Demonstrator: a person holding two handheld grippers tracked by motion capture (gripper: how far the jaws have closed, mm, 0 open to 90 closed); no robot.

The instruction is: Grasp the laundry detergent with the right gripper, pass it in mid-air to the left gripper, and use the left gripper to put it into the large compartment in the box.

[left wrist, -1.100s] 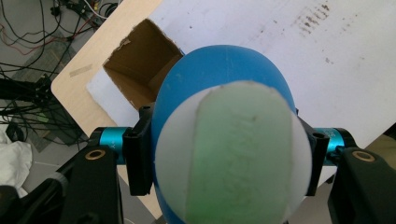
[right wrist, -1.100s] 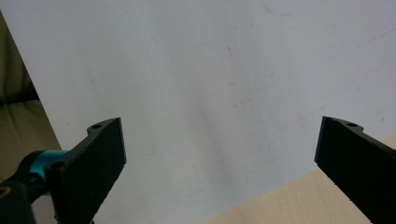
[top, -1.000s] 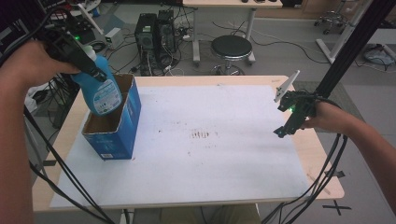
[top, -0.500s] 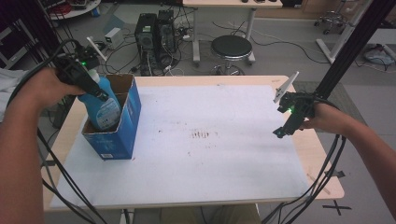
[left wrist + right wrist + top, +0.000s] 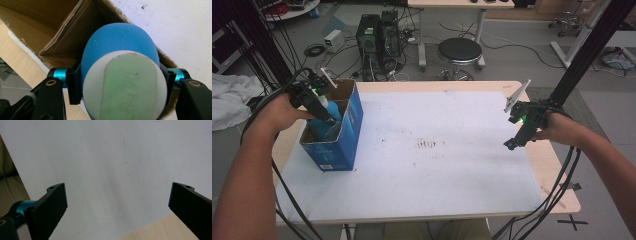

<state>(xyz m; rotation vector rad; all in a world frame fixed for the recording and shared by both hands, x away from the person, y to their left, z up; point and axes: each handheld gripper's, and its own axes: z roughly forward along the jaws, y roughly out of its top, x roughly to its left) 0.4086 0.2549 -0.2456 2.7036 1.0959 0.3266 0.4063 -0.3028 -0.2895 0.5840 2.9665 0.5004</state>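
Note:
A blue bottle (image 5: 328,111) with a white, green-labelled end (image 5: 125,85) is clamped between the jaws of my left gripper (image 5: 324,116), which is shut on it. The bottle sits partly down inside an open blue cardboard box (image 5: 343,145) at the left of the table; its brown inner walls (image 5: 50,25) show behind the bottle. My right gripper (image 5: 516,138) hangs over the white sheet (image 5: 437,165) near the table's right edge. In the right gripper view that gripper (image 5: 117,207) is open with nothing between its jaws.
A white sheet covers most of the wooden table (image 5: 557,165), with a dark smudge (image 5: 428,144) near its middle. Cables trail from both grippers off the table's front. A stool (image 5: 459,51) and computer towers (image 5: 377,30) stand on the floor beyond the far edge.
My left gripper has come down with the blue bottle, sinking it deeper into the blue box. The right gripper has stayed where it was.

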